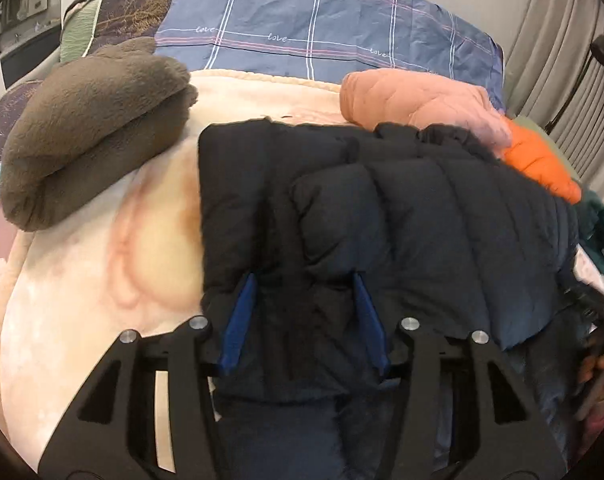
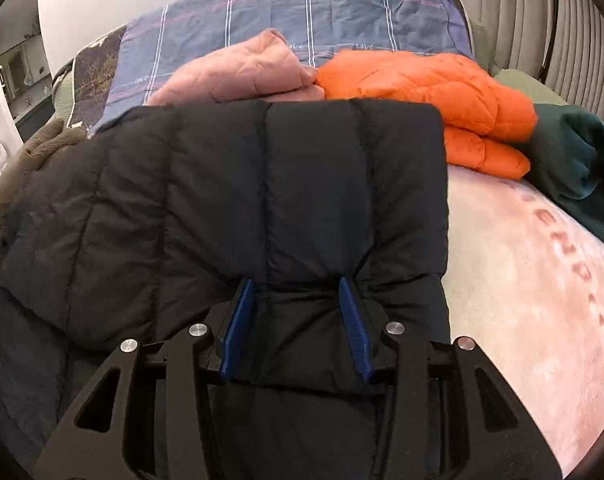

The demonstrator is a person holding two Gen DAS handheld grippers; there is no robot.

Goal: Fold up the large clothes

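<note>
I am pinching the black puffer jacket [image 2: 262,184] in the right gripper [image 2: 298,284]; my left gripper [image 1: 303,280] is straddling its edge, grip unclear.

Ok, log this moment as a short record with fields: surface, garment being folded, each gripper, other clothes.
surface: pale pink blanket on a bed
garment being folded: black puffer jacket, lying on the blanket
left gripper: jaws apart, jacket fabric between them, grip unclear
right gripper: closed on a bunched fold of the jacket
other clothes: brown fleece, pink quilted jacket, orange puffer jacket, dark green garment
</note>
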